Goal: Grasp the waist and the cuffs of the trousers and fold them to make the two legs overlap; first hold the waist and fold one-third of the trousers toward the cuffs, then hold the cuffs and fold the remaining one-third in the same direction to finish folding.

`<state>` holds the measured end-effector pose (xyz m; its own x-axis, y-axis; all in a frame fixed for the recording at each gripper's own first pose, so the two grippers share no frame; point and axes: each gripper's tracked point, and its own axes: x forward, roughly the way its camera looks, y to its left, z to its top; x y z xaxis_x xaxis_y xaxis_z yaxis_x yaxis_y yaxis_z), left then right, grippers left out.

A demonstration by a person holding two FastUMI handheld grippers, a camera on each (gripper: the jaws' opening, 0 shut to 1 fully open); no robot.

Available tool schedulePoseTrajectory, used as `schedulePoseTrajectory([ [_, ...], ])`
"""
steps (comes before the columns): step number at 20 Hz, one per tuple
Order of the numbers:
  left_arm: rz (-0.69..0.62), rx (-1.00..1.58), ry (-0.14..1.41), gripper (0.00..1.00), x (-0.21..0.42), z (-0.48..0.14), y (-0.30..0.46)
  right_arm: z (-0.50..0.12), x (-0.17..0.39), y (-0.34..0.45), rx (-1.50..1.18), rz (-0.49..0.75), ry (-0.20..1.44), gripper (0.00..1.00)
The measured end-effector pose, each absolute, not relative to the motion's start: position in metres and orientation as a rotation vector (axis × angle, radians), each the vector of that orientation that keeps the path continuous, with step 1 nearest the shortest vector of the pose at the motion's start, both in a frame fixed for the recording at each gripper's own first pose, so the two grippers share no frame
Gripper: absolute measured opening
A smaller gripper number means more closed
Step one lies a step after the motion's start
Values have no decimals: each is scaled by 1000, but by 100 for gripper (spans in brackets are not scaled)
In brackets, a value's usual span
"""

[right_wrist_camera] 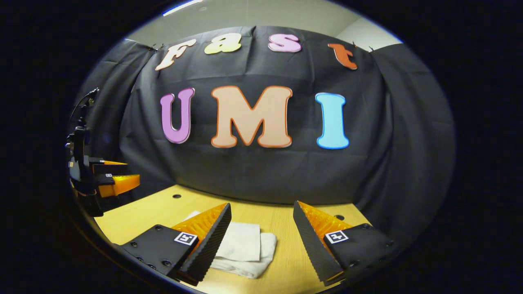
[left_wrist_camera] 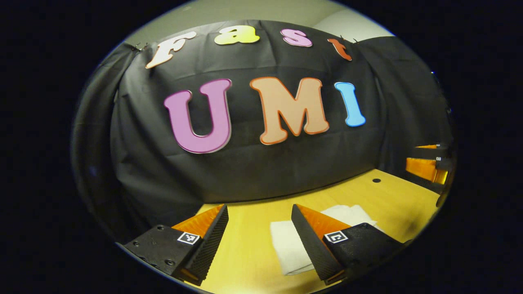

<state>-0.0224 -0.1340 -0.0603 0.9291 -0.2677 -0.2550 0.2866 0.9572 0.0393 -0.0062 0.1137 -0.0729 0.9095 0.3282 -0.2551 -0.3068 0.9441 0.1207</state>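
Observation:
The white trousers [left_wrist_camera: 292, 243] lie folded into a small stack on the wooden table [left_wrist_camera: 392, 200]. In the left gripper view they rest below and partly behind the right finger of my left gripper [left_wrist_camera: 260, 212], which is open and holds nothing. In the right gripper view the same folded trousers [right_wrist_camera: 244, 249] sit low between the fingers, nearer the left finger, under my open right gripper [right_wrist_camera: 261, 209]. Both grippers hover above the table, apart from the cloth. The right gripper [left_wrist_camera: 429, 165] appears at the far right edge of the left gripper view, and the left gripper [right_wrist_camera: 104, 179] at the far left of the right gripper view.
The black booth cloth [right_wrist_camera: 261, 175] hangs as a wall right behind the table's far edge. Small dark holes [left_wrist_camera: 376, 180] mark the tabletop [right_wrist_camera: 177, 196]. Bare wood surrounds the folded stack.

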Motion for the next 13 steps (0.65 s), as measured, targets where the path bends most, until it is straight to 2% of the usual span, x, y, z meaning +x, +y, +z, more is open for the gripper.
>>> schedulePoseTrajectory([
  [4,-209,55,189,92,-15,-43,-95,-54,-4,126,108,300,226,97],
  [5,-200,34,186,94,-14,-44,-90,-54,-4,126,101,293,227,98],
  [13,-173,-57,184,94,-13,-46,-75,-56,-7,121,77,265,230,98],
])
